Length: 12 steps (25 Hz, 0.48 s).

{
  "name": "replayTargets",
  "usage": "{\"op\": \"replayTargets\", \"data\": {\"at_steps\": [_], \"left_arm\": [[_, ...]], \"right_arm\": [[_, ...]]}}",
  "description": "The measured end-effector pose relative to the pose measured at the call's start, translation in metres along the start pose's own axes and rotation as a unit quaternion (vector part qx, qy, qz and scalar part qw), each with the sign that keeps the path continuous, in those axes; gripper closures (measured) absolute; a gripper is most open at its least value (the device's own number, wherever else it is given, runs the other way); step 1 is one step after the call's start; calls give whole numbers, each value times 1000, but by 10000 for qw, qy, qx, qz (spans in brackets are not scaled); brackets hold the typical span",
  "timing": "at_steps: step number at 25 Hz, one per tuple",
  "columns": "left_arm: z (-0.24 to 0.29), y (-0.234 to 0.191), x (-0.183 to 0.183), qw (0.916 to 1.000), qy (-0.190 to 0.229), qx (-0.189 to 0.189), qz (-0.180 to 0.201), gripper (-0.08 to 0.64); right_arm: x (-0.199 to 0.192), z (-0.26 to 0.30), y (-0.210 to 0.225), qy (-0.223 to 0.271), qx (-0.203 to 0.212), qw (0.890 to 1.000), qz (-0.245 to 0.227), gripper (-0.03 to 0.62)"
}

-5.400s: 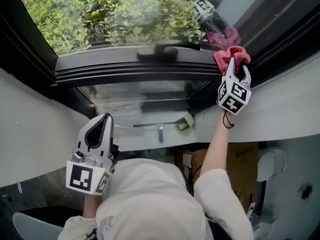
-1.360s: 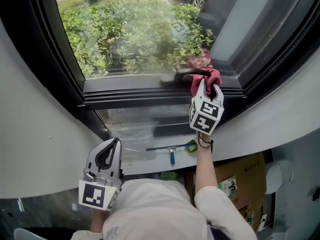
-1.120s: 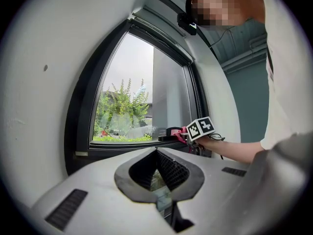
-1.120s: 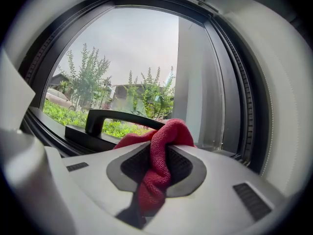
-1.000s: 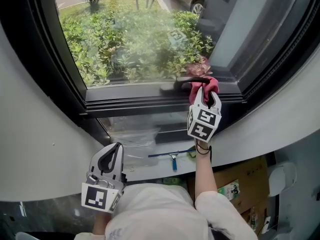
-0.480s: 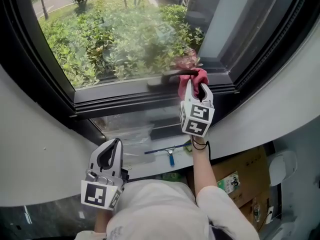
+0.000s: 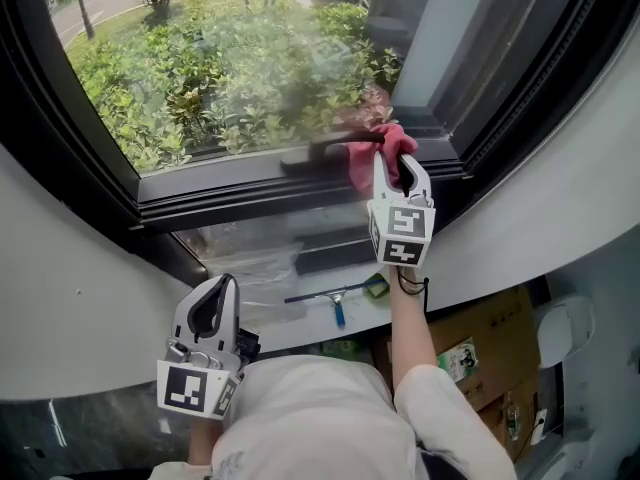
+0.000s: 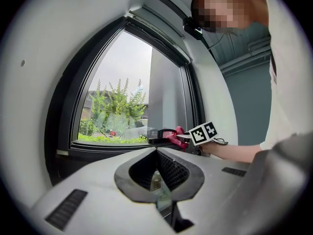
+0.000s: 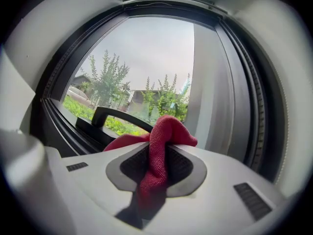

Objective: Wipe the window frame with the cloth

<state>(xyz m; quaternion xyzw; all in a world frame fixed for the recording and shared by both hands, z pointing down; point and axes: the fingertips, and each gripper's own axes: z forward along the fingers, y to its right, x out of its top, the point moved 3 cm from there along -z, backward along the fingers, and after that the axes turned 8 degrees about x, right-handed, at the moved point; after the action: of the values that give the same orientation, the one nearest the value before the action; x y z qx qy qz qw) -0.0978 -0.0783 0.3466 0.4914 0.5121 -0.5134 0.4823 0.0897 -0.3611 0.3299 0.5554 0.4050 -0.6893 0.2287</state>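
A: Starting near. Checking the L gripper (image 7: 226, 284)?

B: Hanging low beside the torso, well apart from the window. Holding jaws pressed together, gripping nothing.

A: Moving up to the sill (image 7: 300, 323)?

B: Seeing a squeegee (image 7: 330, 298) lying flat there, w/ a green sponge (image 7: 377, 286) just beside its R end. Spotting a cardboard box (image 7: 470, 333) underneath, to the R.

A: Looking at the R gripper (image 7: 400, 168) next?

B: Reaching up at arm's length toward the bottom rail of the window frame (image 7: 230, 193). Clamping jaws tight on the red cloth (image 9: 164, 133), w/ a bunch poking out past the tips and a tail trailing back btwn them.

A: Pinning down the cloth exactly?

B: Sitting right at the R end of the black handle (image 9: 115, 115), over the bottom rail, near the frame's R corner. Touching the rail or not: not managing to tell.

A: Looking thru the glass?

B: Seeing green bushes (image 7: 190, 83) close outside, w/ trees farther off.
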Motion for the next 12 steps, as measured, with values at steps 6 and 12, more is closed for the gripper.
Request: {"op": "replayTargets", "data": {"at_steps": [6,12], "left_arm": [[4,11,0,9999,-33,-121,19,552],[12,27,-1,9994,-53,-345,40,552]], "right_arm": [[16,-27,69,405,-586,9970,-289,499],[0,-49,126,172,-850,9955,-373,499]]}}
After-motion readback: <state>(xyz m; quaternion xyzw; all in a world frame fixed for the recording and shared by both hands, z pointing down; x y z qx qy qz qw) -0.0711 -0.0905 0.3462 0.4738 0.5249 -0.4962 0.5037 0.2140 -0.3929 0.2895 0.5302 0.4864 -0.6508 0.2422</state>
